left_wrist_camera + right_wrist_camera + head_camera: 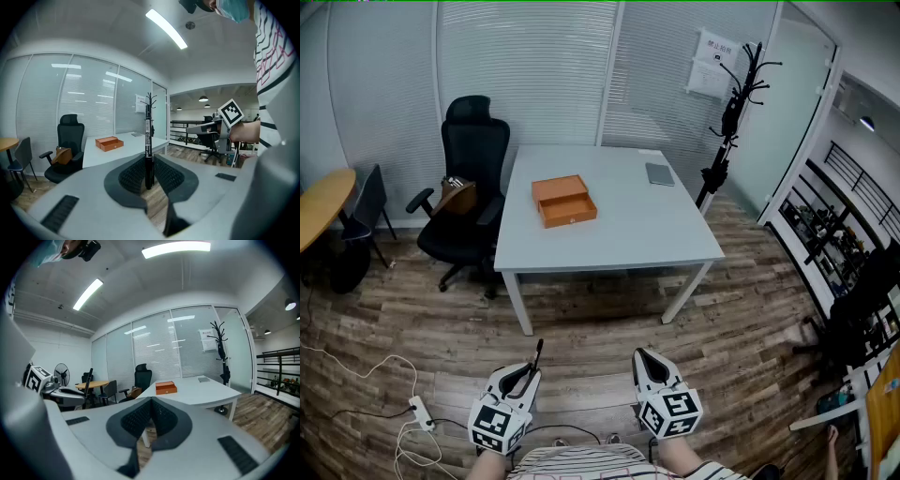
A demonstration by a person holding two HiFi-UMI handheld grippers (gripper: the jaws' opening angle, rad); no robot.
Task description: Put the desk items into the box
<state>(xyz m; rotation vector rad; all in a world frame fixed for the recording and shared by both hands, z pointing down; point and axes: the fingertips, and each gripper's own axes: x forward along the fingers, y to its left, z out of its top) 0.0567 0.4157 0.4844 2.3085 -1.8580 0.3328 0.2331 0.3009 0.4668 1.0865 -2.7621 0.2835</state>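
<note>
A black pen (pixel 148 140) stands upright between the jaws of my left gripper (pixel 149 164), which is shut on it. In the head view that gripper (pixel 528 375) hangs low over the wooden floor, well short of the white desk (pixel 619 234), and the pen (pixel 538 354) sticks out of its front. My right gripper (pixel 644 364) is beside it, shut with nothing between its pads (pixel 140 416). On the desk lies an open orange box (pixel 563 201), also seen far ahead from each gripper (pixel 109 143) (pixel 166 387). A flat grey item (pixel 659 173) lies at the desk's far right.
A black office chair (pixel 469 192) with a brown bag (pixel 457 196) stands left of the desk. A black coat rack (pixel 727 122) is at its far right corner. A round wooden table (pixel 319 206) sits far left. A power strip (pixel 420 411) and cables lie on the floor.
</note>
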